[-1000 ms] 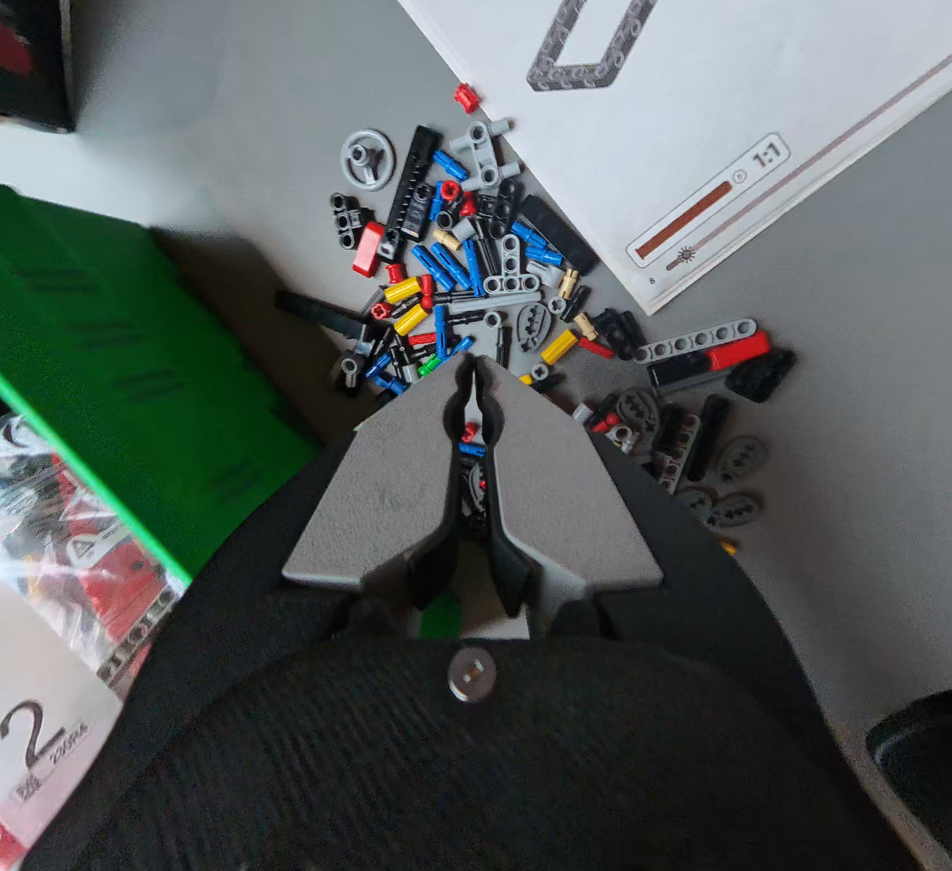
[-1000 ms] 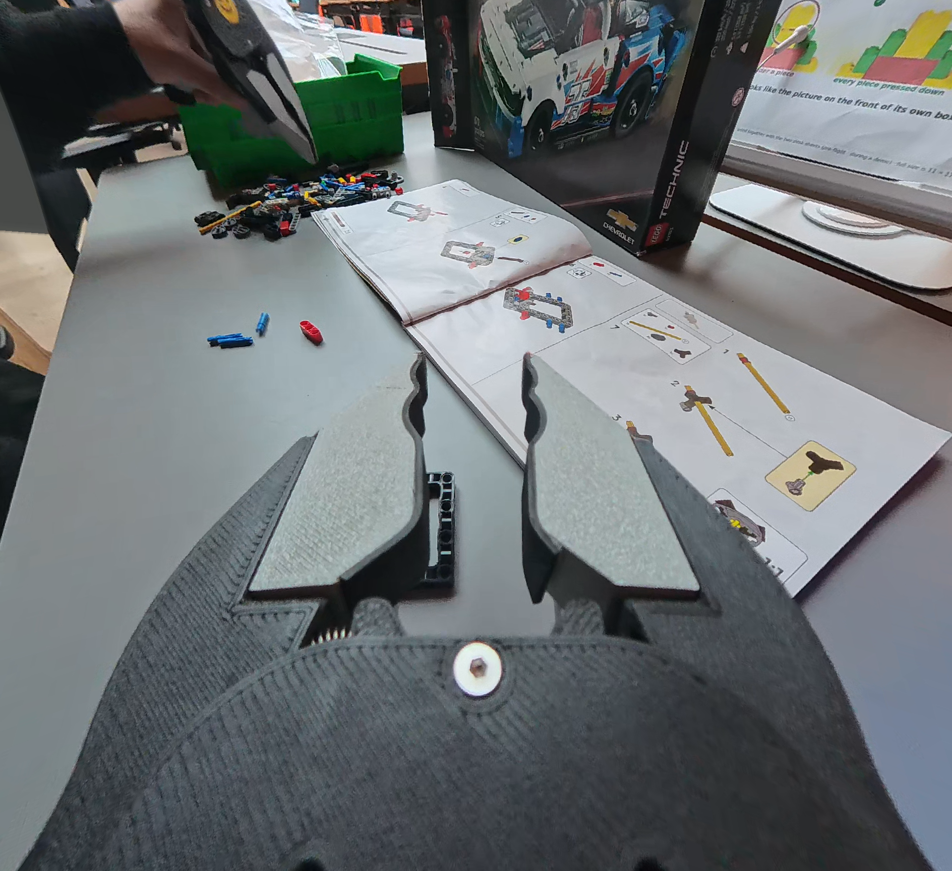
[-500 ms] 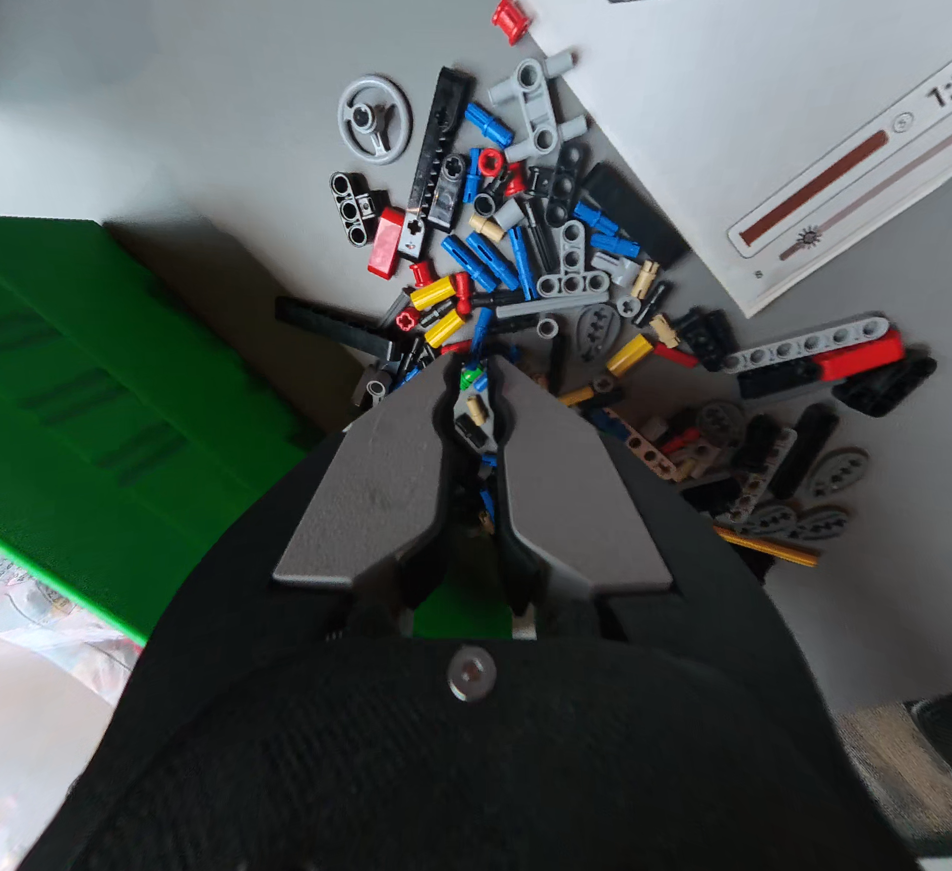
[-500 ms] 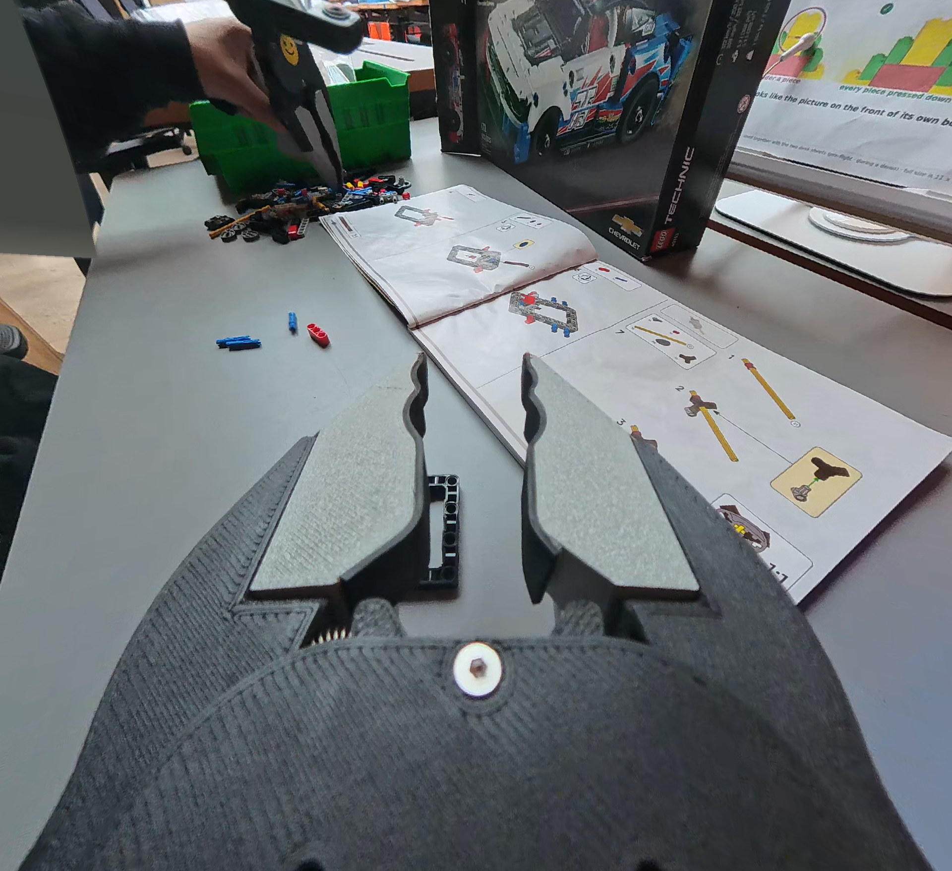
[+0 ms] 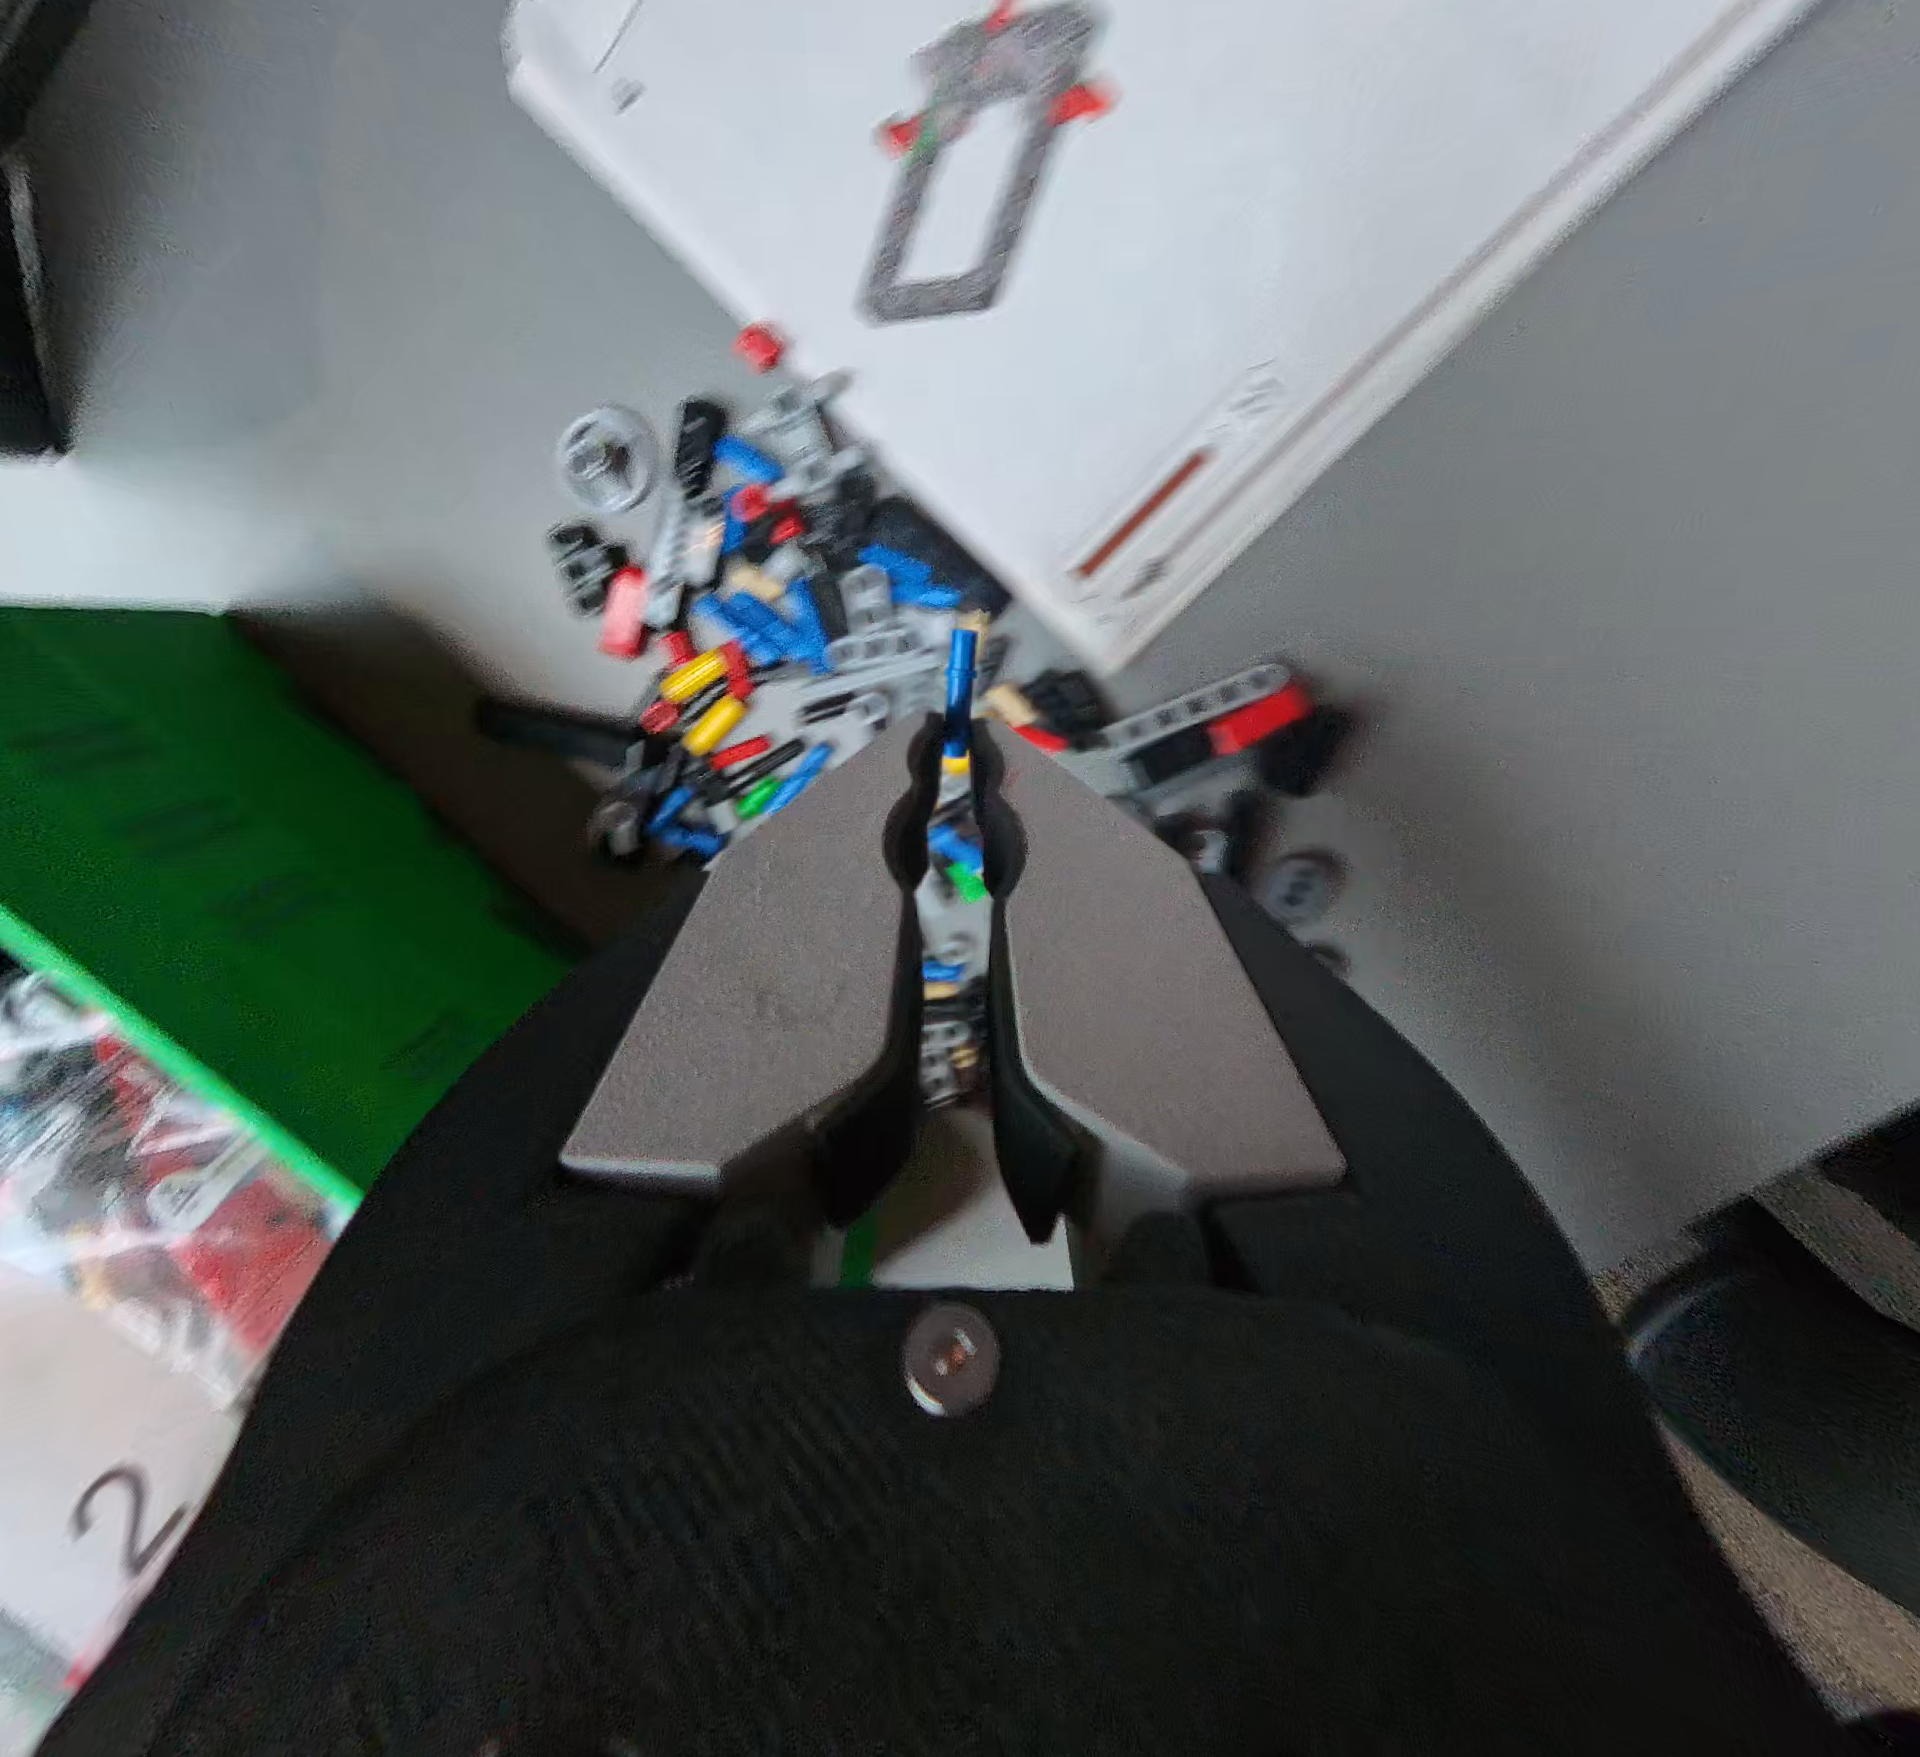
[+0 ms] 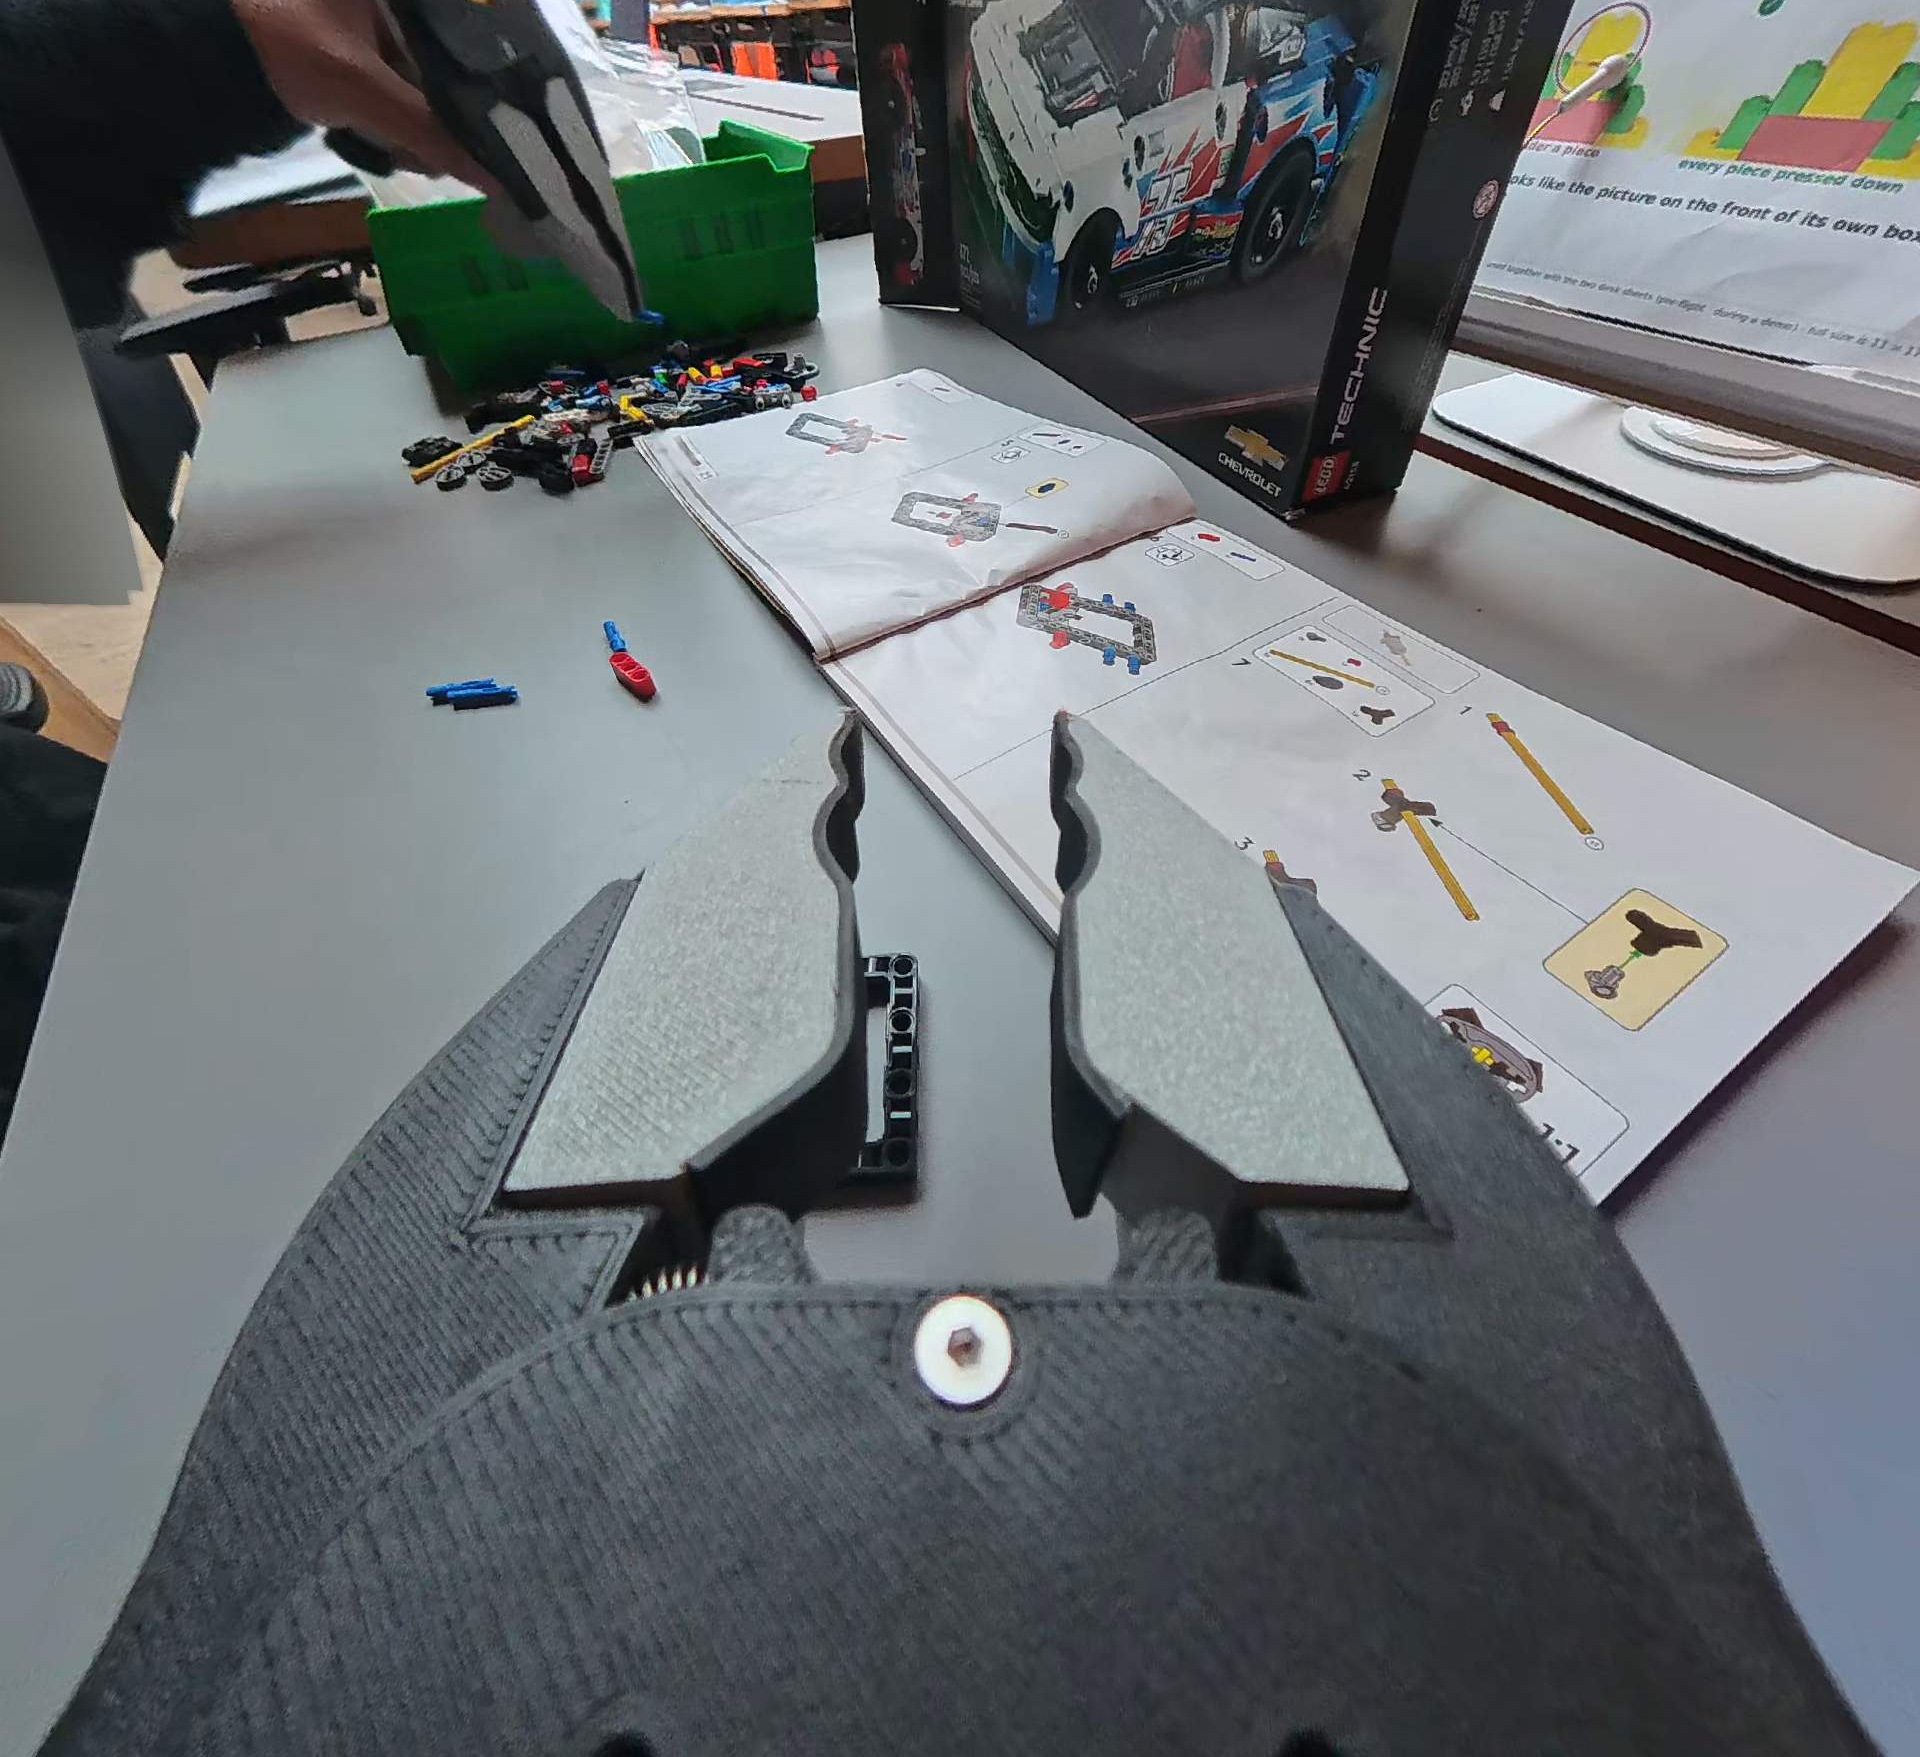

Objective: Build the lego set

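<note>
My left gripper (image 5: 958,733) is shut on a small blue pin (image 5: 958,681) and holds it above the pile of loose lego parts (image 5: 790,627). The right wrist view shows that gripper (image 6: 636,310) lifted over the pile (image 6: 613,408), with the blue pin at its tip. My right gripper (image 6: 954,739) is open and empty, low over the grey table. A black frame piece (image 6: 894,1063) lies on the table between its fingers, next to the left one. The open instruction booklet (image 6: 1091,627) lies to the right; it also shows in the left wrist view (image 5: 1195,149).
A green bin (image 6: 717,253) stands behind the pile; it also shows in the left wrist view (image 5: 208,834). Several blue pins (image 6: 473,692) and a red piece (image 6: 632,673) lie apart on the table. The set's box (image 6: 1195,149) stands at the back right. Some 45 cm of space lies between my two pairs of fingers.
My left gripper dipped into the pile, shut on a blue pin and rose with it. My right gripper has stayed open over the black frame.
</note>
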Motion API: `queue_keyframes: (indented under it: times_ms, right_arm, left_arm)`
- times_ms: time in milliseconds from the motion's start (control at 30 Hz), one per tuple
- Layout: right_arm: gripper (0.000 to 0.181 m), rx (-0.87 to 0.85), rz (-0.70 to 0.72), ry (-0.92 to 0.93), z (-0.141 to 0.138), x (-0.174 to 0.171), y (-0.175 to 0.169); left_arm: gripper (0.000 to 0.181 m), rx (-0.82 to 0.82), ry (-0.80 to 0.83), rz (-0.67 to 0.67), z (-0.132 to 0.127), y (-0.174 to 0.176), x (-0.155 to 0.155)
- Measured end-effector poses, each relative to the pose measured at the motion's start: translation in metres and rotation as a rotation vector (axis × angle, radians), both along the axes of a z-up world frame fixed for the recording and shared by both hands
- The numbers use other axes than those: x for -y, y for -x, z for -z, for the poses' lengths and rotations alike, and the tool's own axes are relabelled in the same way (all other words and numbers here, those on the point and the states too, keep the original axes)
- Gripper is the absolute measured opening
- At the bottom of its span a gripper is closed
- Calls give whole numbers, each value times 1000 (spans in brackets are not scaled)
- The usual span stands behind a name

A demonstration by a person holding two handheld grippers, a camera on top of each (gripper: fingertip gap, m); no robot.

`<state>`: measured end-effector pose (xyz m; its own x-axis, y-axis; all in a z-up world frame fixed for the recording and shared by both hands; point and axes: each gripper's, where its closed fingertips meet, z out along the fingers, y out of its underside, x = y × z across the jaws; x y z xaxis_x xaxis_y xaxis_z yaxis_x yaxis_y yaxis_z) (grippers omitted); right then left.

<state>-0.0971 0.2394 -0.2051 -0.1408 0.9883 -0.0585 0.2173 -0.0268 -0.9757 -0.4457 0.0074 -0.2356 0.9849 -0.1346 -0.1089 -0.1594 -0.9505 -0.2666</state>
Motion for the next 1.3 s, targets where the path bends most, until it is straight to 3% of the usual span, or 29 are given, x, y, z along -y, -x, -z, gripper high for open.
queue_keyframes:
  times_ms: [100, 200, 333, 433, 467, 667, 767, 867, 1000, 1133, 1300]
  right_arm:
    - [33, -6, 1, -14, -2, 1, -1]
    - [33, -9, 4, -20, -3, 1, -1]
    - [33, -21, -3, -15, -6, 3, -2]
    - [32, -29, -8, -31, -8, 6, -3]
    - [32, -31, -8, -36, -9, 7, -3]
    - [32, -33, -18, -34, -10, 9, -4]
    - [33, -17, -72, -34, -6, 19, -2]
    - [38, 11, -168, -51, -5, 43, 2]
    - [41, 109, -299, -116, -9, 105, 29]
    - [32, 333, -414, -279, 22, 145, 69]
    - [28, 592, -494, -452, 77, 153, 107]
  left_arm:
    - [3, 64, -85, 185, -3, -86, -23]
    - [3, 137, -122, 313, 14, -162, -39]
    - [3, 223, -82, 357, 49, -211, -37]
    - [4, 304, -116, 326, 53, -224, -43]
    - [12, 336, -108, 327, 52, -228, -42]
    - [19, 284, -162, 351, 34, -219, -64]
    - [19, 236, -133, 364, 45, -210, -77]
    - [3, 314, -104, 393, 57, -219, -77]
    - [5, 352, -93, 381, 56, -225, -64]
    - [10, 369, -117, 396, 54, -229, -48]
    - [18, 385, -184, 388, 39, -226, -30]
